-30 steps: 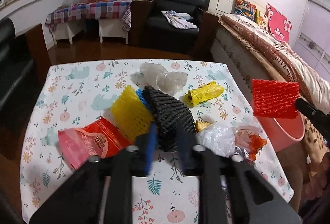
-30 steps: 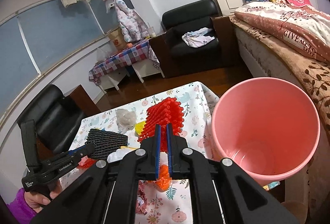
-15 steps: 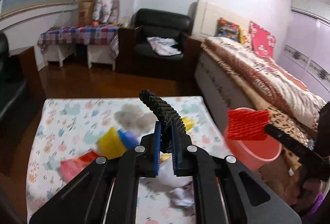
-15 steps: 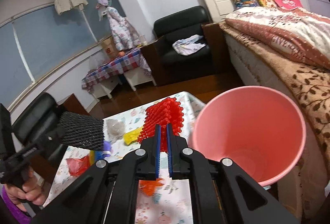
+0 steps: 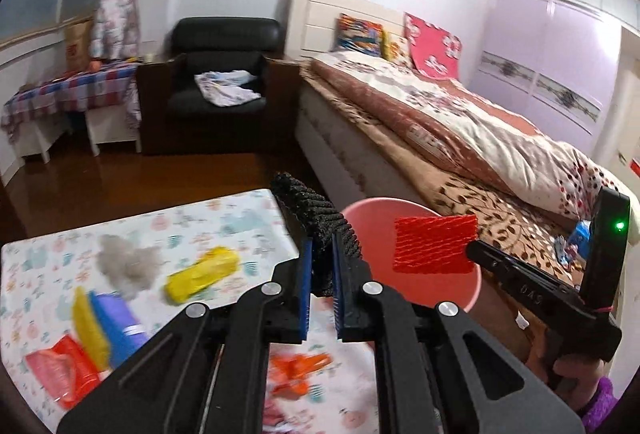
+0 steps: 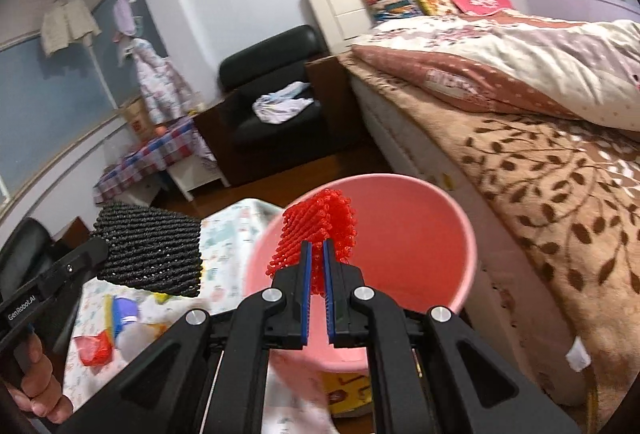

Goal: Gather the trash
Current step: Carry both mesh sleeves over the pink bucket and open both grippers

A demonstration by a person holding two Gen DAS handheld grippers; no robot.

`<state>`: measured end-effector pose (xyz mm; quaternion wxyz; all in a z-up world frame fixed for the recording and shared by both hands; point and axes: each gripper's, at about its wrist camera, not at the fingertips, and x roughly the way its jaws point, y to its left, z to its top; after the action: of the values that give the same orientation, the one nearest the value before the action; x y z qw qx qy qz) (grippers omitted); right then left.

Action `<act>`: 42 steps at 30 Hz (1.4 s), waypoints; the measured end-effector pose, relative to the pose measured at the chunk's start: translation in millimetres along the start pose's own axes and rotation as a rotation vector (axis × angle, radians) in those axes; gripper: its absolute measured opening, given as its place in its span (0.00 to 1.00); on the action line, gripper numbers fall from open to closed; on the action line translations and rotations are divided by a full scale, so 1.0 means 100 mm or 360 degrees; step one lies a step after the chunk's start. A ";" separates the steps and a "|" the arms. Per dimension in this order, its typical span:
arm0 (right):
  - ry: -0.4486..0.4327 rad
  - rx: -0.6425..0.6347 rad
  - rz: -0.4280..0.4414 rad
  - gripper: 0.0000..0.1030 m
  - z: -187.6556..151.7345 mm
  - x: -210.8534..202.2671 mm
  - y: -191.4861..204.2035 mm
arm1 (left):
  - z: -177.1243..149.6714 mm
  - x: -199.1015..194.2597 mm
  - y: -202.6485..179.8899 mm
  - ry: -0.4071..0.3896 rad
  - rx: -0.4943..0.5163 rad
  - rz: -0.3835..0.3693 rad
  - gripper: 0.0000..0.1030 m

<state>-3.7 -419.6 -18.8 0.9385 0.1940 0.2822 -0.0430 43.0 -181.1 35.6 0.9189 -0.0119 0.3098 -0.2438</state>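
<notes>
My left gripper (image 5: pixel 321 254) is shut on a black foam net (image 5: pixel 312 214) and holds it in the air beside the pink bucket (image 5: pixel 472 288); the net also shows in the right wrist view (image 6: pixel 150 252). My right gripper (image 6: pixel 316 254) is shut on a red foam net (image 6: pixel 320 230) and holds it over the mouth of the pink bucket (image 6: pixel 420 234); that net also shows in the left wrist view (image 5: pixel 436 244). Trash still lies on the floral table (image 5: pixel 40 266): a yellow wrapper (image 5: pixel 202 274), a clear crumpled bag (image 5: pixel 126 260), a yellow net with a blue item (image 5: pixel 108 330), a red packet (image 5: pixel 60 374).
A bed (image 5: pixel 460 126) runs along the right, just behind the bucket. A black armchair (image 5: pixel 218 74) and a small checked table (image 5: pixel 72 86) stand at the back. An orange scrap (image 5: pixel 300 366) lies on the table near my left gripper.
My left gripper has closed on the black net, lifted it off the table and carried it right toward the bucket. My right gripper has moved the red net over the bucket mouth.
</notes>
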 end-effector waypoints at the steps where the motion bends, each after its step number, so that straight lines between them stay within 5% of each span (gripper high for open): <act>1: 0.0002 0.0005 -0.0013 0.05 0.00 0.01 -0.06 | 0.00 0.07 -0.07 0.0014 0.0016 -0.0016 0.08; 12: 0.0066 -0.0057 -0.0142 0.05 -0.07 0.25 -0.30 | -0.12 0.66 -0.57 0.0165 0.0142 -0.0076 0.08; 25: 0.0150 -0.0039 -0.0148 0.06 -0.09 0.48 -0.41 | -0.19 0.91 -0.63 0.0223 0.0163 -0.0086 0.09; 28: 0.0152 -0.0025 -0.0143 0.18 -0.09 0.50 -0.43 | -0.19 0.91 -0.62 0.0231 0.0157 -0.0103 0.13; 30: 0.0136 -0.0014 -0.0145 0.40 -0.08 0.48 -0.43 | -0.18 0.91 -0.60 0.0239 0.0146 -0.0120 0.29; 32: 0.0118 -0.0011 -0.0138 0.43 -0.07 0.45 -0.41 | -0.16 0.88 -0.59 0.0224 0.0128 -0.0132 0.39; 42: 0.0049 -0.0036 -0.0097 0.53 -0.05 0.27 -0.25 | -0.12 0.63 -0.49 0.0161 0.0100 -0.0132 0.39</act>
<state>12.2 -439.6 -45.7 0.9345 0.1752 0.3030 -0.0653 57.8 -251.0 -1.1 0.8911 0.0165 0.3474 -0.2915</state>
